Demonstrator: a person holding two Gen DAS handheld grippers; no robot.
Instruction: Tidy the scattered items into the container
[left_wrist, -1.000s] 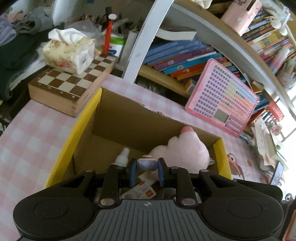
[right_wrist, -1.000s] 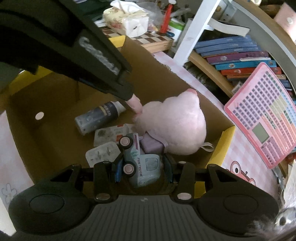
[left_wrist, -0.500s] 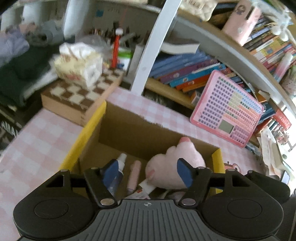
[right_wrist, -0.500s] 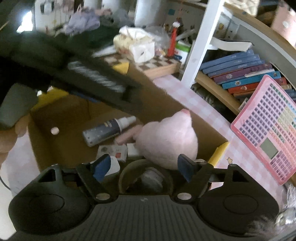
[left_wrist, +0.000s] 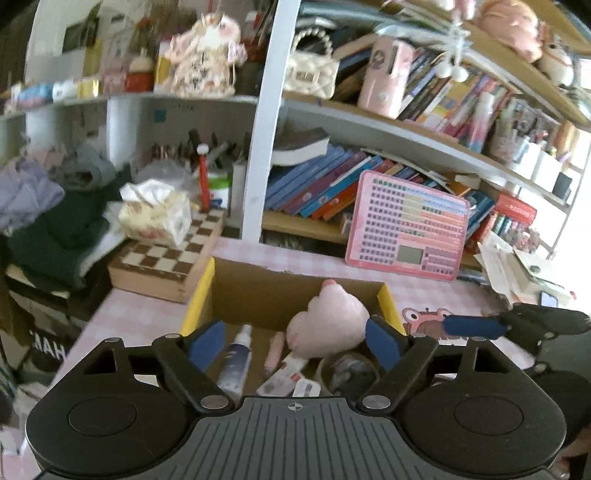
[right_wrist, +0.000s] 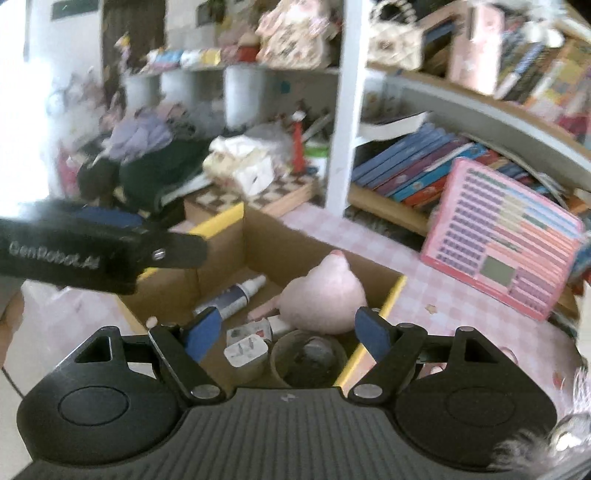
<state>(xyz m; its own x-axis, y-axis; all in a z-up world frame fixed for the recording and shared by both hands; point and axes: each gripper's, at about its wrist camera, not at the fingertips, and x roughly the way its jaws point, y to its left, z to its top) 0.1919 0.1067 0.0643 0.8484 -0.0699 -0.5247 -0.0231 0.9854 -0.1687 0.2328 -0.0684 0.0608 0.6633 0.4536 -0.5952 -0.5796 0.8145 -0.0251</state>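
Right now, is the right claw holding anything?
No, the right claw stands open above the cardboard box with nothing between its pads.

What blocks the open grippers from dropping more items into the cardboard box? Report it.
Nothing visible. The cardboard box is open-topped below the left gripper and right gripper; the pink plush and spray bottle lie low inside.
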